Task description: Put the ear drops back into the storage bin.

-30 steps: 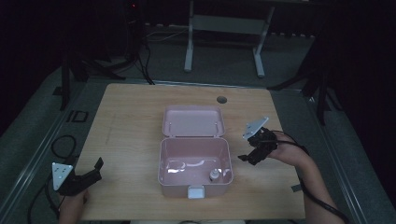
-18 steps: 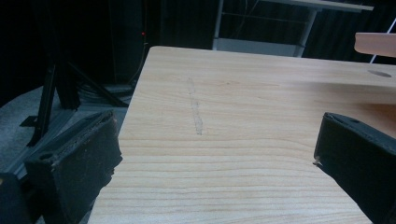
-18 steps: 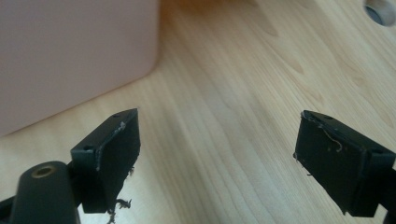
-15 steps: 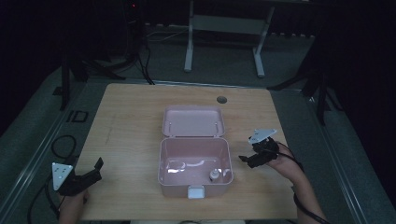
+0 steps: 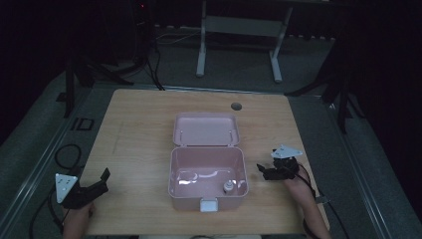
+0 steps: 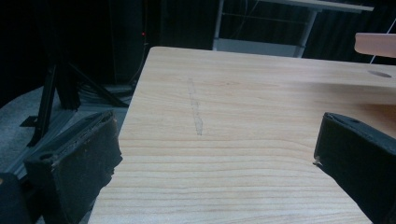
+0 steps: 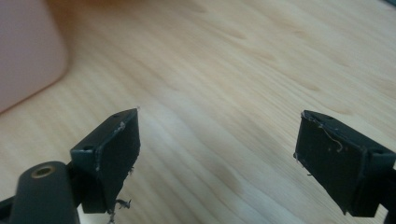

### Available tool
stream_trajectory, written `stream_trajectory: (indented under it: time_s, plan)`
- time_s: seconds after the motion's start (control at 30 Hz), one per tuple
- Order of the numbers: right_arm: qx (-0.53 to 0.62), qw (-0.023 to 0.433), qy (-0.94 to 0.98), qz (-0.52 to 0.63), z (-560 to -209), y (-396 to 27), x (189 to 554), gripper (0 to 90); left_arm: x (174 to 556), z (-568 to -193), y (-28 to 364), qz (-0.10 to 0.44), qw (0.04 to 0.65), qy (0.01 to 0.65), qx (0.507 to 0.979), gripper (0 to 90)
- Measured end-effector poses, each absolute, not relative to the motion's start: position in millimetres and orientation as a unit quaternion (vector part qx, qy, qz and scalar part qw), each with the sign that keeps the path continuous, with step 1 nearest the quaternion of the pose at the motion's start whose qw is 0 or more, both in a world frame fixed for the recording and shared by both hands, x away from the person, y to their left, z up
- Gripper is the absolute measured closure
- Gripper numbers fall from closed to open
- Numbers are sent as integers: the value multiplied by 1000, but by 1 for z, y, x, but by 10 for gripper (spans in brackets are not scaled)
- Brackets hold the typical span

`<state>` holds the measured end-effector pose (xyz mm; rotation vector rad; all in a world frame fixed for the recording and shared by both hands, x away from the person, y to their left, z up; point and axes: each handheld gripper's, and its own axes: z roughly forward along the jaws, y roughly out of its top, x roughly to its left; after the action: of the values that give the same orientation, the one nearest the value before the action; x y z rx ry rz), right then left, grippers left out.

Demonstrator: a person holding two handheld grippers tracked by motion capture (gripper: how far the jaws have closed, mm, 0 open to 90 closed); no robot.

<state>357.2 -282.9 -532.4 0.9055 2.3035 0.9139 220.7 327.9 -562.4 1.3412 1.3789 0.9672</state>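
Observation:
A pink box (image 5: 207,191) stands open in the middle of the wooden table (image 5: 139,134), its lid (image 5: 206,129) laid back toward the far side. A small white round item (image 5: 228,186) lies inside, near the front right corner. My right gripper (image 5: 266,172) rests low over the table just right of the box, open, nothing between its jaws; the box's pink wall (image 7: 23,51) shows at the left of its own view. My left gripper (image 5: 97,183) sits at the table's near left corner, open and empty, with bare wood between its jaws (image 6: 219,140).
A round cable hole (image 5: 236,106) is in the table's far edge. A white desk frame (image 5: 239,30) stands beyond the table on a dark floor. Cables (image 5: 64,154) trail off the table's left side. A pale latch (image 5: 208,204) sits on the box's front.
My right gripper has come down and toward the near edge, moving from beside the box's hinge to beside its right wall. The left gripper has stayed put.

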Motion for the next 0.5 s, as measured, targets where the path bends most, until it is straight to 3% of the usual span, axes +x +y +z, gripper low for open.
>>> stream_trajectory:
  time_s: [0.37,0.5]
  plan:
    - [415,280,788,360,-549,-304,345,137,221,-562,328,395,474,565,547,5]
    - [440,272,765,385,-549,-317,344,137,221,-562,328,395,474,565,548,4]
